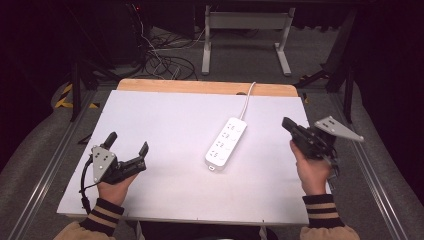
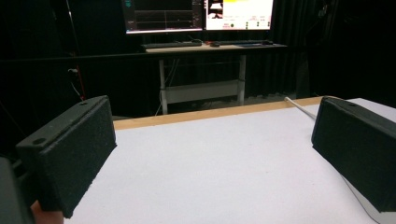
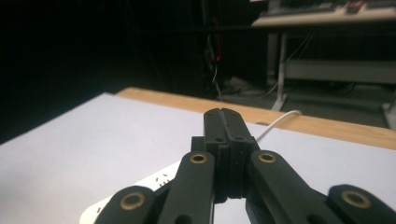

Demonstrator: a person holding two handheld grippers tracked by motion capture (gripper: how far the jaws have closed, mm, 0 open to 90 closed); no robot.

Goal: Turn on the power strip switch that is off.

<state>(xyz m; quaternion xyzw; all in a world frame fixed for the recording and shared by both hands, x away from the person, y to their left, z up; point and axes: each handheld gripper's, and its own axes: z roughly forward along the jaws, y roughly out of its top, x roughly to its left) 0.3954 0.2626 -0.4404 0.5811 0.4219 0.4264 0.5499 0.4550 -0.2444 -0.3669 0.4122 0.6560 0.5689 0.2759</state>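
A white power strip [image 1: 225, 143] lies mid-frame on the white bench [image 1: 165, 120]. At lower left the left tool [image 1: 127, 141] is spread wide; at right the right tool [image 1: 287, 123] is pressed together, empty.

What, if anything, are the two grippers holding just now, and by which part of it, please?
Nothing. The left gripper is open over bare table; the right gripper is shut on nothing, apart from the power strip.

A lab or test room is what I'm standing in: black curtains are closing it off, 2 monitors [image 2: 198, 15] are glowing on a desk [image 2: 212, 46] beyond the white table [image 1: 165, 125], and loose cables [image 1: 165, 62] are trailing across the grey floor.
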